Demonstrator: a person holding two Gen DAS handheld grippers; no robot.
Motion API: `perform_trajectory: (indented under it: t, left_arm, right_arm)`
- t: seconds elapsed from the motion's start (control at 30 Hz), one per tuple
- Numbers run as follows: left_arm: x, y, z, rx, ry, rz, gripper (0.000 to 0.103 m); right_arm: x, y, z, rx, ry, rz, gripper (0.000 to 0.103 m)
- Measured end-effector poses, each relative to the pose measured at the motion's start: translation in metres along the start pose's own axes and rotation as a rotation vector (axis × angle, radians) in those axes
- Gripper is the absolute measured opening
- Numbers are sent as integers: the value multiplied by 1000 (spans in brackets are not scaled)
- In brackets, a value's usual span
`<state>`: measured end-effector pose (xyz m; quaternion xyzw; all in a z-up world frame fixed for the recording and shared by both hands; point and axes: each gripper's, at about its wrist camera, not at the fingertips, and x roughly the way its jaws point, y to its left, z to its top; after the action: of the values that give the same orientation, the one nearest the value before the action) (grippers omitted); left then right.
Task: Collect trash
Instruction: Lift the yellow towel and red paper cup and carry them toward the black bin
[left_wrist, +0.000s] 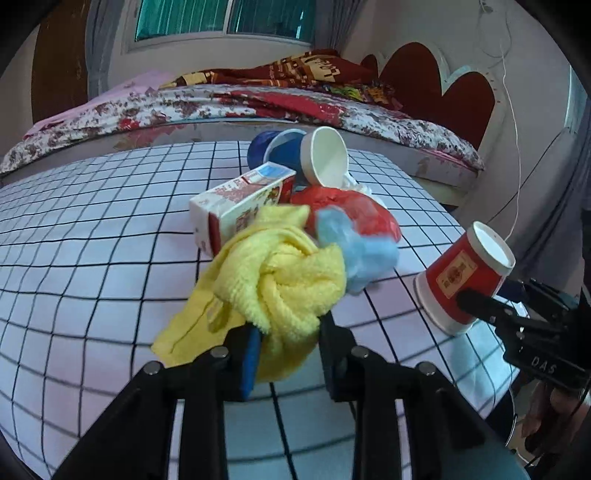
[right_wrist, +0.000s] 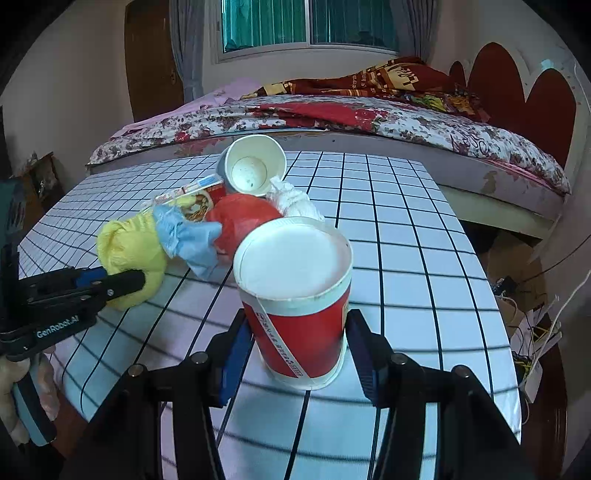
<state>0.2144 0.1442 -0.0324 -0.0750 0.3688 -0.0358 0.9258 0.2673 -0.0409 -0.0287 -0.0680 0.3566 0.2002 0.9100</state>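
Gripping a crumpled yellow terry cloth (left_wrist: 284, 284) between closed fingers, left gripper (left_wrist: 286, 332) low over the grid-patterned white tablecloth (left_wrist: 92, 221). Clamping an upside-down red paper cup (right_wrist: 299, 295), right gripper (right_wrist: 297, 343) at the table's near right side. Piled just beyond the cloth: red-and-white cardboard carton (left_wrist: 240, 201), red plastic bag (left_wrist: 347, 210), light blue wad (left_wrist: 358, 251), white-lined blue paper cup on its side (left_wrist: 321, 157), white crumpled tissue (right_wrist: 291, 199).
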Motion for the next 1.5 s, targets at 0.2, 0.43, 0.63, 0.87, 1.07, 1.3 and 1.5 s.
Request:
perform_trajectory:
  t: [0.2, 0.43, 0.63, 0.87, 1.07, 1.3, 1.5]
  left_arm:
    - [-18, 3, -11, -17, -42, -4, 27]
    - [-39, -2, -21, -22, -102, -8, 25]
    - [-61, -10, -22, -1, -152, -15, 25]
    - [-73, -36, -28, 57, -159, -65, 25]
    - [-80, -69, -35, 100, -156, -117, 25]
    - [-86, -112, -42, 169, -152, -179, 25]
    - [-86, -147, -49, 230, -138, -228, 25]
  right_arm:
    - [-19, 3, -11, 8, -20, 5, 54]
    - [-44, 5, -18, 10, -69, 7, 52]
    - [-68, 5, -21, 6, -110, -5, 52]
    - [-104, -7, -34, 39, -156, -35, 52]
    - [-136, -27, -53, 74, -172, -65, 52]
    - [-168, -53, -75, 117, -194, -108, 52]
    - [-190, -79, -97, 154, -200, -150, 52]
